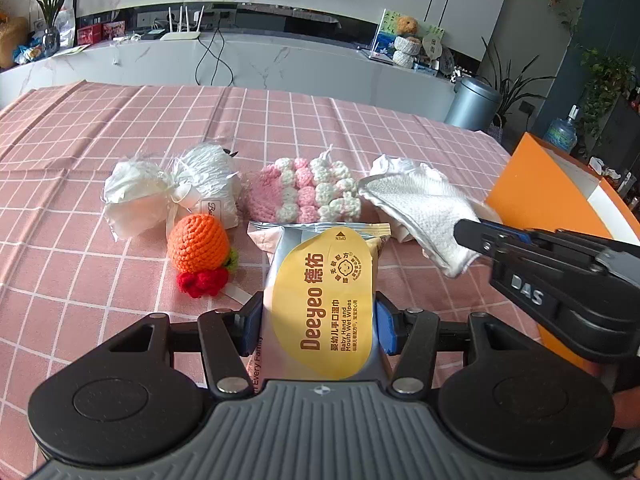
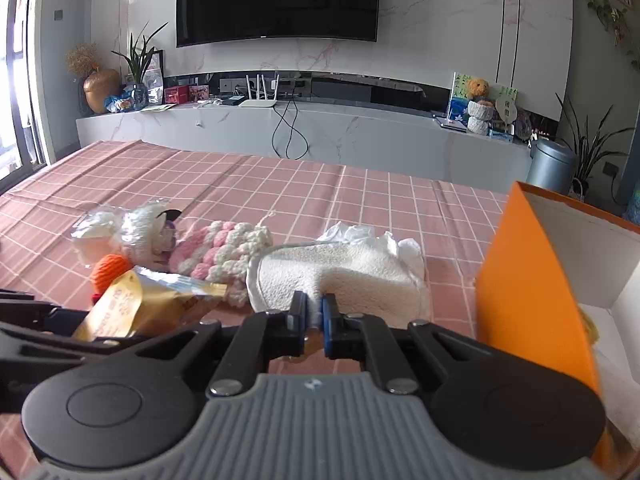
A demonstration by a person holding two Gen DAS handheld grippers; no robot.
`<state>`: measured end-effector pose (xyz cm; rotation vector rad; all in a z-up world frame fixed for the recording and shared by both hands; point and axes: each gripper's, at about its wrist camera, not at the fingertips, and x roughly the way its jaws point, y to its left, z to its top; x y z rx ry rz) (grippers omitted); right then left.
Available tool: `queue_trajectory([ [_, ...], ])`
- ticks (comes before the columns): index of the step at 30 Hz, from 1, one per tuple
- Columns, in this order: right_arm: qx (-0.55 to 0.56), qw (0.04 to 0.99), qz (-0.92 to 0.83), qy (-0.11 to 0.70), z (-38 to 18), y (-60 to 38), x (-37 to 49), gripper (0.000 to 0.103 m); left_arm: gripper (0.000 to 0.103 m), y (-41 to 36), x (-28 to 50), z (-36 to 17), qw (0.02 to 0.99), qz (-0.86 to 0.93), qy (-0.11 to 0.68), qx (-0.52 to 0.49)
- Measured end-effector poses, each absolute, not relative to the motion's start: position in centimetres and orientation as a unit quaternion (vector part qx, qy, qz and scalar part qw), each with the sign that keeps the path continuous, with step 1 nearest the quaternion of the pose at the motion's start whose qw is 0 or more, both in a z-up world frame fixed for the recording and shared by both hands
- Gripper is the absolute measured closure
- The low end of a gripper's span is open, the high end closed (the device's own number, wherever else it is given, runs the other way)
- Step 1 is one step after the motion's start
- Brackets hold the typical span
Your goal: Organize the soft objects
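The white towel (image 2: 360, 276) lies on the pink checked worktop (image 1: 120, 120), its near edge pinched between the nearly closed right tongs (image 2: 315, 316), just left of the open orange box (image 2: 524, 280). The left tongs (image 1: 318, 326) grip a pack of Deeyeo baby wet wipes (image 1: 324, 300) across its width, pads pressed to both sides, the pack's far end pointing toward the other soft things.

Beyond the pack sit a crocheted orange fruit (image 1: 198, 248) with a red knitted bit (image 1: 204, 282) at its base, a pink and white crochet piece (image 1: 304, 192), and a clear-wrapped white bundle tied with ribbon (image 1: 172, 192). A crumpled white tissue or wrapper (image 1: 400, 166) lies under the towel's far edge; what exactly it is I can't make out.

The step in hand looks like carrying the towel into the box. To do it well, I would lift straight up until the hanging cloth clears the box wall, since only a corner seems caught and the rest will drape and drag. Watch that the tissue does not ride along. Move across slowly, lower well inside the box, then release. The left tongs should hold the wipes steady and clear of the right arm's path, as the two sit close together.
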<state>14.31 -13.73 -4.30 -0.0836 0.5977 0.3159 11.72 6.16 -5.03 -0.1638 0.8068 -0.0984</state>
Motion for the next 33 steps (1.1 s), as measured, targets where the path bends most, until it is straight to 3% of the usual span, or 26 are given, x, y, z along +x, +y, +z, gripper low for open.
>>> queue_trajectory([
  [12, -0.058, 0.897, 0.228, 0.373, -5.9, -14.1, 5.5, 0.097, 0.041, 5.1, 8.0, -5.8, 0.912, -0.038, 0.405, -0.06],
  [15, -0.069, 0.894, 0.231, 0.378, -6.7, -13.8, 5.1, 0.093, 0.041, 4.9, 7.4, -6.6, 0.908, -0.038, 0.413, -0.06],
  [17, -0.07, 0.894, 0.23, 0.377, -6.7, -13.9, 5.0, 0.071, 0.041, 4.9, 7.2, -6.9, 0.907, -0.039, 0.416, -0.059],
  [18, -0.067, 0.895, 0.232, 0.375, -6.5, -14.1, 4.9, 0.066, 0.041, 4.9, 7.1, -7.0, 0.907, -0.039, 0.415, -0.058],
  [22, -0.087, 0.915, 0.214, 0.331, -5.2, -13.9, 5.0, 0.009, 0.041, 5.3, 6.9, -7.1, 0.908, -0.03, 0.413, -0.067],
  [23, -0.1, 0.918, 0.208, 0.324, -5.2, -13.7, 5.3, 0.003, 0.041, 5.5, 7.0, -7.0, 0.908, -0.028, 0.411, -0.07],
  [27, -0.123, 0.905, 0.205, 0.352, -6.7, -12.8, 8.0, 0.003, 0.041, 6.2, 7.1, -7.1, 0.907, -0.025, 0.411, -0.084],
  [33, -0.052, 0.885, 0.206, 0.413, -8.9, -13.7, 10.0, 0.003, 0.041, 6.6, 7.4, -7.2, 0.908, -0.025, 0.408, -0.092],
])
